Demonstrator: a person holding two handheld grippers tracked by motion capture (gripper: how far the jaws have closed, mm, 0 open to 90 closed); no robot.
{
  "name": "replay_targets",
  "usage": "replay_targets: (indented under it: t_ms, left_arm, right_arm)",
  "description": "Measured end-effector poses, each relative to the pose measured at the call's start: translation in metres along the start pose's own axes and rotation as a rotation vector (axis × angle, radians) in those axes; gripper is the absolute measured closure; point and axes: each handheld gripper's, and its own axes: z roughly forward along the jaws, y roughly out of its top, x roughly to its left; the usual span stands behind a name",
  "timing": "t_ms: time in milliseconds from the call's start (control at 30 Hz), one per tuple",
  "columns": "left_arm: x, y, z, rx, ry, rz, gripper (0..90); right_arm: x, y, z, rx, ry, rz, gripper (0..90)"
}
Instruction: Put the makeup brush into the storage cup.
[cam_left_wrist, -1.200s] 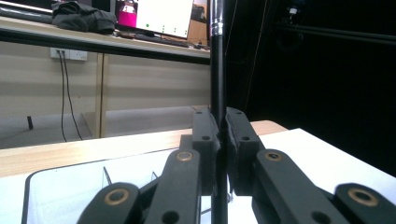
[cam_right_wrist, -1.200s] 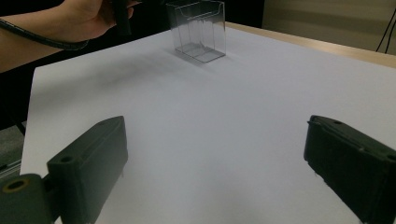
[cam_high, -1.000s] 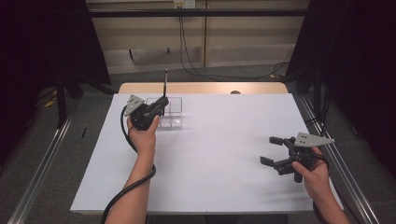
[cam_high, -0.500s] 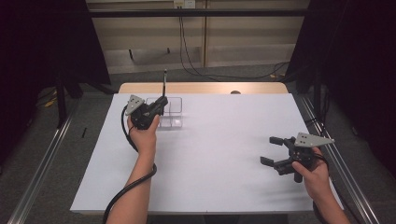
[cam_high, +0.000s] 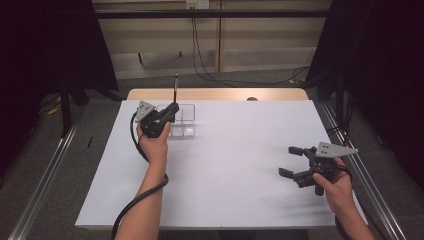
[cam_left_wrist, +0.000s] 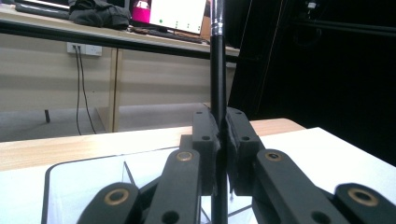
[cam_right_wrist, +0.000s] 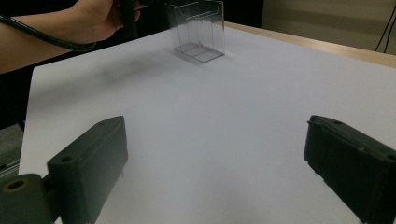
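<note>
My left gripper (cam_high: 173, 108) hovers over the clear plastic divided box (cam_high: 183, 121) at the far left of the white table. It is shut on a thin black brush handle (cam_high: 175, 90) that stands upright. In the left gripper view the handle (cam_left_wrist: 217, 74) rises between the closed jaws (cam_left_wrist: 219, 128) to a silver ferrule at the top, and the box rim (cam_left_wrist: 60, 164) lies just below. My right gripper (cam_high: 290, 161) rests low at the near right of the table, open, with nothing between its fingers. In its own view the wide jaws (cam_right_wrist: 215, 144) frame bare tabletop, with the box (cam_right_wrist: 198, 30) far off.
A white sheet (cam_high: 235, 165) covers the table, with a wooden strip (cam_high: 215, 94) along its far edge. Metal rails (cam_high: 45, 170) run down both sides. Cables (cam_high: 202, 55) hang against the back wall. The left hand and its cable (cam_right_wrist: 56, 28) appear in the right gripper view.
</note>
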Motion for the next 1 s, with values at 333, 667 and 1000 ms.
replay_targets:
  t_ms: [333,667,1000]
  left_arm:
    - [0.001,0.001,0.004,-0.003,0.003,-0.003,83.7]
    - [0.003,0.001,0.007,0.001,0.017,0.01,83.7]
    - [0.008,0.008,0.013,-0.006,0.026,0.009,83.7]
  right_arm:
    - [0.0,0.0,0.0,0.0,0.001,0.001,6.0]
    - [0.0,-0.001,0.001,0.001,0.005,0.0,6.0]
    - [0.0,-0.001,0.001,0.001,0.006,0.0,6.0]
